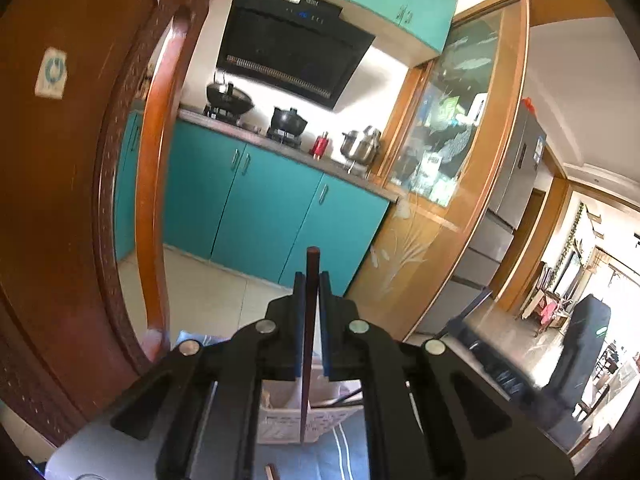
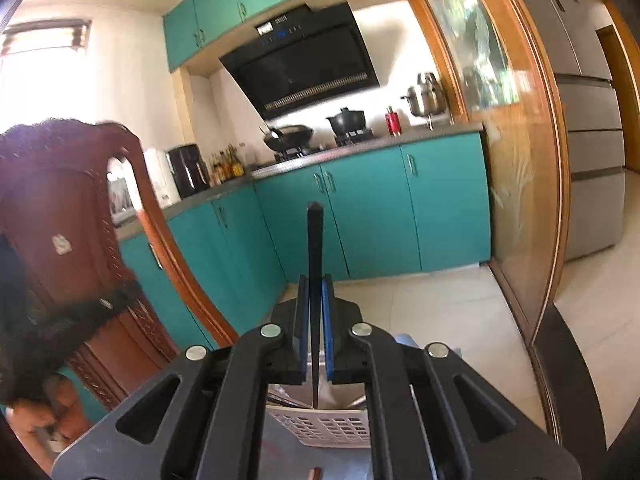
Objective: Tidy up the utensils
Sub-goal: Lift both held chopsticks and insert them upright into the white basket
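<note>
Left hand-held gripper (image 1: 312, 280): closed on a slim reddish-brown wooden chopstick (image 1: 310, 320), which is held upright at lower centre of the frame.
Right hand-held gripper (image 2: 315, 284): clamped on a slim dark, near-black chopstick (image 2: 315, 264), also upright at centre.
White perforated plastic basket (image 2: 320, 426): seen below each gripper at the bottom of the frame, with utensils inside.
Backdrop: teal kitchen cabinets (image 1: 256, 208) across mid-frame.
</note>
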A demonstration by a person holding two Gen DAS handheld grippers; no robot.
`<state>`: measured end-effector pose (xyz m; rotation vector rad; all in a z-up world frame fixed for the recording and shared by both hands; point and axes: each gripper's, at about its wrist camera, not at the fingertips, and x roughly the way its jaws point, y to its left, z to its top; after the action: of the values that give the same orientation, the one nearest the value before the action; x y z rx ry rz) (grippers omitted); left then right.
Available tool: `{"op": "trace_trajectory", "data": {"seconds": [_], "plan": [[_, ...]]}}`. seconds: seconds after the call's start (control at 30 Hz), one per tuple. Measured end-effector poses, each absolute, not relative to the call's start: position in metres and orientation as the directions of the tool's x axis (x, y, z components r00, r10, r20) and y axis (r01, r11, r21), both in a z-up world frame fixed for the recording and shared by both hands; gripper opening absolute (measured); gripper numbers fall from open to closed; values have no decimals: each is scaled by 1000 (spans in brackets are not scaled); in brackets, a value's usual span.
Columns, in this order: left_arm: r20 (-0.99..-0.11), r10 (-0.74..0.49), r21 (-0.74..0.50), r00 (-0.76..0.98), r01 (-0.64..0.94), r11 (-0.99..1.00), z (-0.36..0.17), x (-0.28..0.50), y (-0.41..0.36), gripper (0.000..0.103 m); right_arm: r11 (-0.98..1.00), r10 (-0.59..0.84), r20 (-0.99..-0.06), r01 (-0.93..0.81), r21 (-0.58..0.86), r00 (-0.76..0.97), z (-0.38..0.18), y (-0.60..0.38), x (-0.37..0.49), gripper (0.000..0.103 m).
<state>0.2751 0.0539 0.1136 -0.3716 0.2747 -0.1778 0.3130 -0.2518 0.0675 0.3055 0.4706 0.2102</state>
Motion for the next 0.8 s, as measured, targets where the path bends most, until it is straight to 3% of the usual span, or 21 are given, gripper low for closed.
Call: {"op": "trace_trajectory", "data": {"seconds": [0.2,0.53,0.63,0.8], "plan": [[-117,-136,-438,984,72,896,117,260,72,7,949,239,-465,-103,299,852,38,-244,322,7],[-43,-73,-518,996,40,854,111,258,83,7,963,221,-516,-103,248,828,11,-239,314,7],[-19,-41,-493,999,26,869,114,253,79,7,964,223,-524,-107,243,822,5,-239,314,7],[-57,-10,-411,998,-15,911,99,271,62,7,964,234,-543,-119,239,807,-5,-237,316,7]]}}
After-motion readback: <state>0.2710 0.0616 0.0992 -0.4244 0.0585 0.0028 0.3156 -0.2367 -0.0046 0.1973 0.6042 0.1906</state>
